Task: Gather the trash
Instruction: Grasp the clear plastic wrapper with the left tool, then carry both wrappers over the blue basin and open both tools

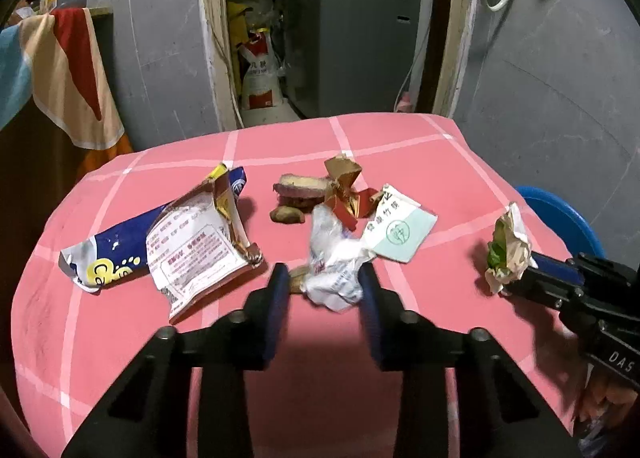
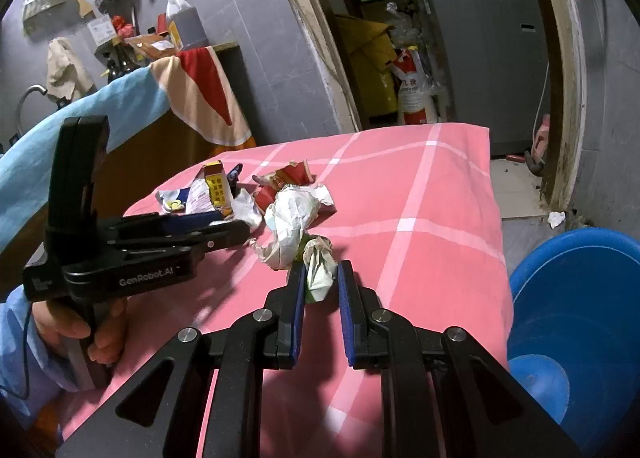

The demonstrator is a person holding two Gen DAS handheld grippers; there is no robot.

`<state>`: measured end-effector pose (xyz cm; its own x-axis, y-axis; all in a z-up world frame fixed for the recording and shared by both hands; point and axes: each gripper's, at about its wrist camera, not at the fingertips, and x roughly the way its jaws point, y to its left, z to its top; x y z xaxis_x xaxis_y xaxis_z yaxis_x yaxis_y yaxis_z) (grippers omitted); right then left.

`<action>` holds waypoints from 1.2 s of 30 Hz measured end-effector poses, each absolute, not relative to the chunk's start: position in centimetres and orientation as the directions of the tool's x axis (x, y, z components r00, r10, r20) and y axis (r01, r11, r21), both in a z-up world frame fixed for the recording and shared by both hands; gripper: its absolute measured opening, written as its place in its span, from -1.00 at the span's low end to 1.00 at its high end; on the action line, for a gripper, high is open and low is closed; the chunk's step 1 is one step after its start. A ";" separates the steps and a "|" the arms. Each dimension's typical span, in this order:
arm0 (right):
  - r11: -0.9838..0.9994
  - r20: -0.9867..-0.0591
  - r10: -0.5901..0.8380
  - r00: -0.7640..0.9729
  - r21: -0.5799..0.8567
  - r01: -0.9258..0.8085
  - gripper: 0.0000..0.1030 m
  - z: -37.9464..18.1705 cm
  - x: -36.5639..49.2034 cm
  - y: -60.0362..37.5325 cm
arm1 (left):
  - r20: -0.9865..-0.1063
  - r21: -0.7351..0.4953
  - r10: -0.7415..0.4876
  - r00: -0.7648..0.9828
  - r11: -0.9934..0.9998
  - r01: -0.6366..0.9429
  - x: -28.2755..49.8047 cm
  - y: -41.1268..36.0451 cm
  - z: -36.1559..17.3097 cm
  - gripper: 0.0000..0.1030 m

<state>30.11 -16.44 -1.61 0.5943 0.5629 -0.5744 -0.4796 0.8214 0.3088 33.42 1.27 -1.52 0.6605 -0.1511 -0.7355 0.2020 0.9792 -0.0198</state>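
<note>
On the left of the pink checked tablecloth (image 1: 120,338) you have a torn blue and white snack bag (image 1: 168,246) lying flat, printed side up. To its right, toward the centre, sit brown food scraps (image 1: 294,197) and a crumpled red and gold foil wrapper (image 1: 346,193), with a pale green and white paper packet (image 1: 398,234) just beside them.

Your left gripper (image 1: 324,286) has its blue pads on either side of a crumpled white plastic wrapper (image 1: 338,266) — the right pad touches it, and a narrow gap shows at the left pad, so whether the grip is firm cannot be told. No earlier view is available to confirm contact.

Further right, your right gripper (image 2: 320,282) is clamped on a crumpled white and green paper wad (image 2: 318,274); the wad sits pinched between the blue pads, just above the cloth. From the left wrist view the same wad projects from the fingertips near the table's right edge.

Beyond that edge, low and to the right, stands a round blue plastic basin (image 2: 580,298) — well apart from the litter on the cloth.
</note>
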 end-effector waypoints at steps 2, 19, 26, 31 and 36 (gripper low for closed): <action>0.822 -0.574 0.562 0.595 0.308 -0.480 -0.73 -1.6 30.1 -16.4 | -0.738 -0.020 -0.152 0.657 0.979 0.205 33.1 1.3 -1.7 -0.53; 0.819 -0.559 0.563 0.609 0.277 -0.503 -0.73 -1.7 28.1 -16.3 | -0.729 -0.090 -0.217 0.650 0.971 0.222 28.8 1.0 -1.4 -0.68; 0.814 -0.537 0.574 0.618 0.288 -0.505 -0.73 -1.7 27.0 -16.7 | -0.704 -0.131 -0.249 0.665 0.966 0.223 26.6 0.6 -0.8 -0.69; 0.821 -0.475 0.569 0.671 0.273 -0.502 -0.73 -0.6 25.8 -17.9 | -0.640 -0.153 -0.261 0.723 0.965 0.213 25.3 0.3 0.4 -0.69; 0.845 -0.370 0.534 0.760 0.223 -0.486 -0.73 1.1 23.9 -19.5 | -0.552 -0.179 -0.283 0.785 0.959 0.220 24.6 -1.1 2.4 -0.69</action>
